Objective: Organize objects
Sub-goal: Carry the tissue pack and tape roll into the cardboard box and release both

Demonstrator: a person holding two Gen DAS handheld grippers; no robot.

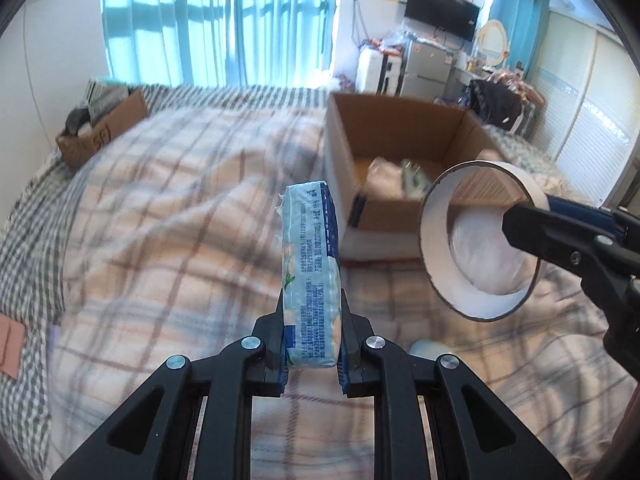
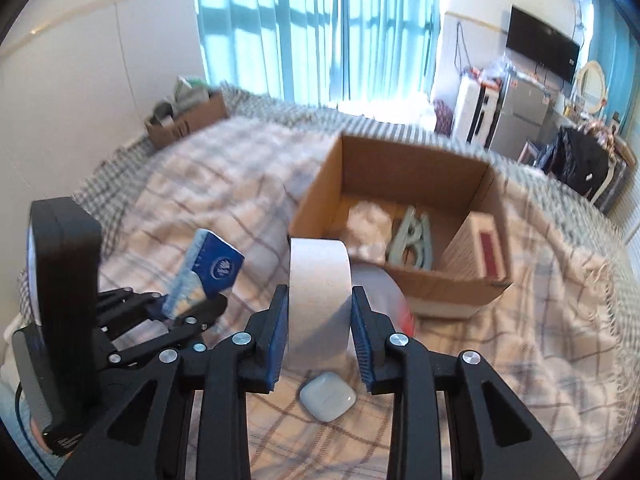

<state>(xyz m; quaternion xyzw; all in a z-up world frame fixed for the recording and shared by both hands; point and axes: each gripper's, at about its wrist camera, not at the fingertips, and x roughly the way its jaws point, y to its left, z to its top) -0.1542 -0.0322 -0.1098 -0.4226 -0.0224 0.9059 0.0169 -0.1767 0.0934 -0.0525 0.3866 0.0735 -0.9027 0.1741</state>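
Sunlit blue curtains [image 1: 208,24] back a bed spread with a plaid blanket [image 1: 168,208], where an open cardboard box [image 2: 404,168] sits holding a wrapped white bundle [image 2: 368,224], pale green clips [image 2: 412,236] and a small carton [image 2: 480,248]. Above the blanket, the left gripper [image 1: 312,344] is clamped on a light-blue tissue pack [image 1: 310,264] standing upright between its pads. Just beside it, nearer the box, the right gripper [image 2: 320,332] pinches a roll of tape [image 2: 320,284] (its hollow core faces the left camera). A small white case [image 2: 328,398] lies on the blanket below the roll.
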